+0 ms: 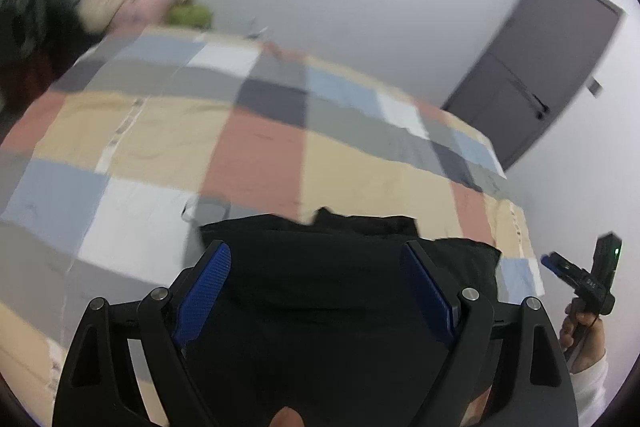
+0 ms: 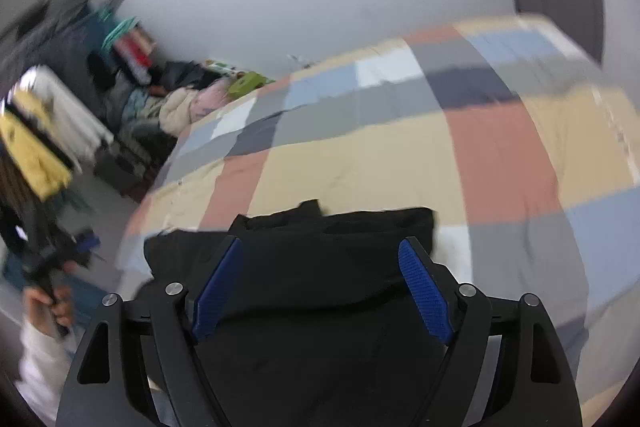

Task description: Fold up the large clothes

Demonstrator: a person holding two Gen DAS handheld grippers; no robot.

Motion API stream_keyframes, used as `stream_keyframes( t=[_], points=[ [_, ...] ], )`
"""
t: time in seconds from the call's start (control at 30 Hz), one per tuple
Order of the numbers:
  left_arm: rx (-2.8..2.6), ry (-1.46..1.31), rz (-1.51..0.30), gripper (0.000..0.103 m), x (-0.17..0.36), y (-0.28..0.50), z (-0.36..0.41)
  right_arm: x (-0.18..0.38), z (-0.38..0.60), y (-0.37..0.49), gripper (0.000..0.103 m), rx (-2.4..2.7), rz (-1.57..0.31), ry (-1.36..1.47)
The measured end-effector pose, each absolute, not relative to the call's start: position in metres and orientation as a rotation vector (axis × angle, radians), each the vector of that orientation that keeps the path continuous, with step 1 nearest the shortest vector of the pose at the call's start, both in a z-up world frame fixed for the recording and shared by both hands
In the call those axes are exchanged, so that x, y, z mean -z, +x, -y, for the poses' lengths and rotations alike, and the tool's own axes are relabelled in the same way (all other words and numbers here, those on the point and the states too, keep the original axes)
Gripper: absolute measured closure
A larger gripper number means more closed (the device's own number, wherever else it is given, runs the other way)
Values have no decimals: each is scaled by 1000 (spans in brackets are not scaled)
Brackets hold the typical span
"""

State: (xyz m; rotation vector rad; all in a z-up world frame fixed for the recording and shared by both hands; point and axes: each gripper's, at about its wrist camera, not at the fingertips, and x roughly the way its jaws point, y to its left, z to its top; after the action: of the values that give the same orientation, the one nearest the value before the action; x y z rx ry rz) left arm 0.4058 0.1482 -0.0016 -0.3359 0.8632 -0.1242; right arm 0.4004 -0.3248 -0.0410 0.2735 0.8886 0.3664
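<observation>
From where I sit, the black garment (image 1: 344,267) lies on the bed (image 1: 360,163) near its close edge, gathered into a compact dark bundle on the patchwork cover, and I judge the fold on this piece to be largely finished: its far edge looks fairly straight, with one small flap poking up past it. Whether it needs another fold or a tidy I cannot tell, since the nearer part of the cloth is hidden behind my own tools. My left gripper (image 1: 316,291) has its blue fingers (image 1: 204,291) spread wide with nothing pinched between them; the garment only shows through the gap below. My right gripper (image 2: 320,287) is the same, fingers (image 2: 426,291) well apart and empty, the cloth lying beneath. Both views are blurred. The left view gives me the grey door (image 1: 536,67) and, at its right edge, the right gripper held in a hand (image 1: 584,335) with a white sleeve. The right view instead shows the pile of clothes (image 2: 176,103) heaped beyond the bed's far corner, a rack of hanging items at the left, and the person's other hand (image 2: 52,303) holding the left gripper beside the bed. That heap suggests more pieces wait, though I am only guessing.
</observation>
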Motion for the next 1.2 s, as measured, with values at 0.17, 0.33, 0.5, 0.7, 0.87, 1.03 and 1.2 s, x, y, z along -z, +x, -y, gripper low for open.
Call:
stream_keyframes(
  t=[0.17, 0.33, 0.5, 0.7, 0.87, 1.03, 1.2],
  points=[
    [187, -232, -857, 16, 37, 400, -80, 84, 259, 378, 24, -394, -849, 225],
    [190, -151, -877, 16, 86, 410, -35, 124, 228, 374, 24, -369, -850, 142],
    [166, -109, -866, 16, 114, 429, -23, 142, 228, 391, 24, -331, -824, 134],
    [128, -89, -861, 16, 127, 460, -22, 153, 219, 422, 22, -322, -828, 114],
    [96, -66, -874, 15, 139, 489, -23, 168, 212, 451, 19, -312, -854, 98],
    [71, -62, -897, 15, 152, 517, -26, 182, 211, 478, 17, -316, -895, 110],
    [46, -52, -911, 15, 159, 532, -24, 188, 207, 486, 17, -297, -900, 85]
  ],
)
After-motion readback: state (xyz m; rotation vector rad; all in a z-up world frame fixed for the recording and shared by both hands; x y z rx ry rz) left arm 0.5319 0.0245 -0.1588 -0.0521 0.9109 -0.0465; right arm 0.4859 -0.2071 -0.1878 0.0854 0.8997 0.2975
